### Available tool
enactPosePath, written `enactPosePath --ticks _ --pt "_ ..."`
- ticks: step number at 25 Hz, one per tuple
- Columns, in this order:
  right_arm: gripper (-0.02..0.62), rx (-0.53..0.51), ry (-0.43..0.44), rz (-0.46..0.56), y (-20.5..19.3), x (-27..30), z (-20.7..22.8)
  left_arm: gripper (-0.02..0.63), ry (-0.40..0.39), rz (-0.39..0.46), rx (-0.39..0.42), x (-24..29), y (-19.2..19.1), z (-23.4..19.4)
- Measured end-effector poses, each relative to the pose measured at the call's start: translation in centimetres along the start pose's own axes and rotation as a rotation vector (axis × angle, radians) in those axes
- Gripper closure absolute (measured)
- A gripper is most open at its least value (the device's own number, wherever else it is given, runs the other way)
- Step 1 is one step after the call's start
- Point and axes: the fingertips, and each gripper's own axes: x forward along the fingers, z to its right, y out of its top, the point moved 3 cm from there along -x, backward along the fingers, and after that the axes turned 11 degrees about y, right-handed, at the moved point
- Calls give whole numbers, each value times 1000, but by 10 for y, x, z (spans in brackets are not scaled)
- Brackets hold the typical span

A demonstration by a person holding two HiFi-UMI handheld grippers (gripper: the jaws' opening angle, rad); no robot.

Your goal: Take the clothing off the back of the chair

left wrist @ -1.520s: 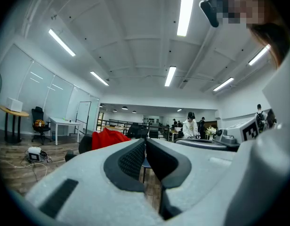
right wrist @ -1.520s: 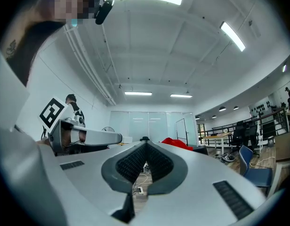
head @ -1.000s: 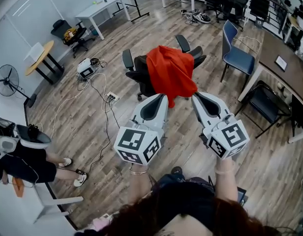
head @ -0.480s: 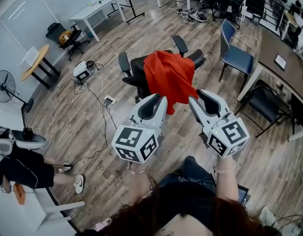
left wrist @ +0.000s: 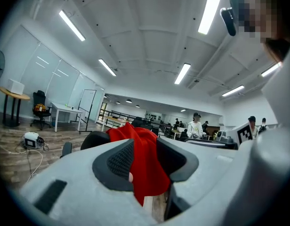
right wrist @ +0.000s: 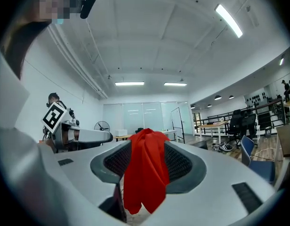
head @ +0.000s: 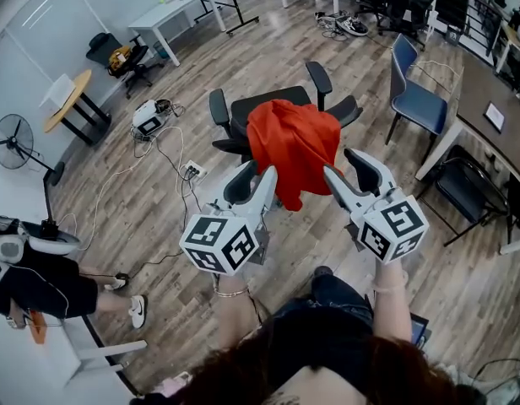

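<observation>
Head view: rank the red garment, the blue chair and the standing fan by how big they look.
1. red garment
2. blue chair
3. standing fan, farther off at the picture's edge, so its true size is unsure.

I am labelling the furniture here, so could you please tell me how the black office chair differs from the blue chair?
The black office chair has armrests and a red garment draped over its back; the blue chair has neither. The black office chair stands on open floor, the blue chair beside a table. Both are unoccupied.
</observation>
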Motion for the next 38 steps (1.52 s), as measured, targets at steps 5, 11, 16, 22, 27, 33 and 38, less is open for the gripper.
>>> enactPosePath --ticks 5,11,16,22,27,33,38 --pt "347 28 9 -30 -8 14 20 414 22 -37 -48 16 -7 -18" --pt "304 65 39 -79 -28 28 35 363 5 -70 -103 34 -23 -28" --pt "275 101 71 -110 -42 44 44 317 -14 -111 -170 49 -33 -38" --pt "270 114 102 -137 -47 63 51 298 -33 -145 -200 67 -35 -42" --pt "270 123 132 -150 -51 74 52 298 -60 -161 -208 79 -36 -37" --pt "272 140 161 -163 -53 80 52 299 -96 -174 -201 87 -36 -27" --pt "307 156 200 -174 -52 84 48 336 -125 -189 -196 89 -34 -18"
